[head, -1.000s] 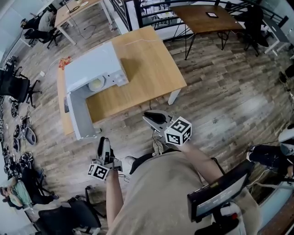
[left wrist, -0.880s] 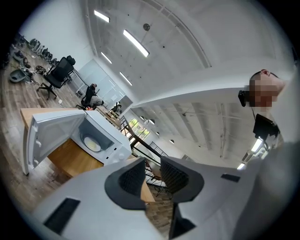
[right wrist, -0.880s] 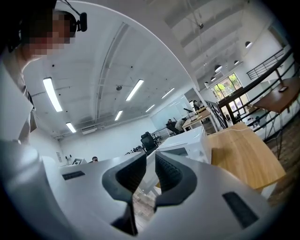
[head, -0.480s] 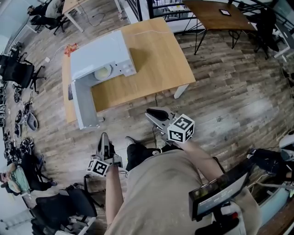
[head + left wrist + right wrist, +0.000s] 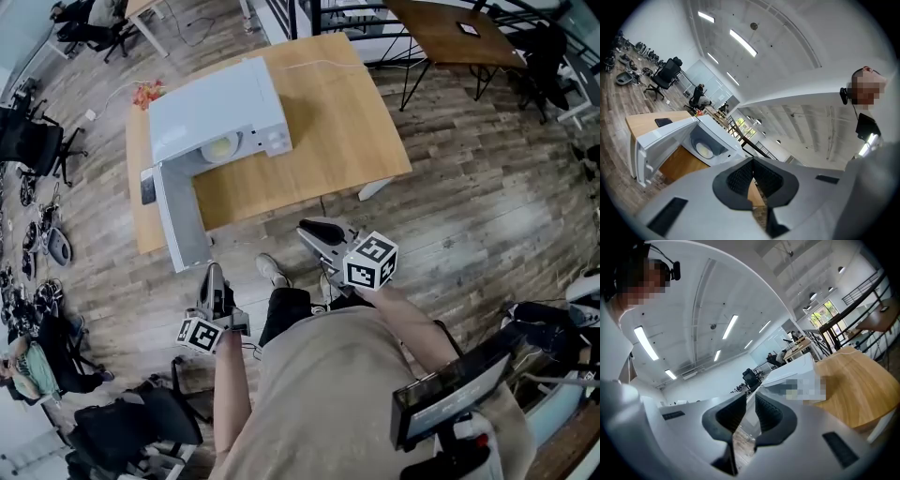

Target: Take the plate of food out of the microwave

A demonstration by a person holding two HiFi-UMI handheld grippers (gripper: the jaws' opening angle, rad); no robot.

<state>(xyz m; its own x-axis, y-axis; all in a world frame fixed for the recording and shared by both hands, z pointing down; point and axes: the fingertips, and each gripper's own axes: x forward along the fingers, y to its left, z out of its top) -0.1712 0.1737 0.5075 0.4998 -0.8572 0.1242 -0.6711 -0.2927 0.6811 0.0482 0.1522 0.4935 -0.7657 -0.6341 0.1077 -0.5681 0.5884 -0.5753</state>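
Observation:
A white microwave (image 5: 216, 117) stands on the wooden table (image 5: 328, 112) with its door (image 5: 178, 220) swung wide open. Inside it lies a pale plate of food (image 5: 222, 147), also seen in the left gripper view as the plate (image 5: 705, 150) within the microwave (image 5: 670, 133). My left gripper (image 5: 212, 272) is shut with nothing in it and hovers over the floor, short of the door; its pads meet in the left gripper view (image 5: 752, 176). My right gripper (image 5: 314, 230) hangs near the table's front edge, its jaws barely apart and empty (image 5: 749, 416).
A dark phone (image 5: 148, 186) lies on the table left of the microwave. Office chairs (image 5: 33, 141) and clutter line the left side. A second wooden table (image 5: 450, 33) and a railing stand at the back. Wooden floor lies between me and the table.
Both grippers have moved toward the table, and the microwave now sits nearer in the head view. Both grippers stay empty.

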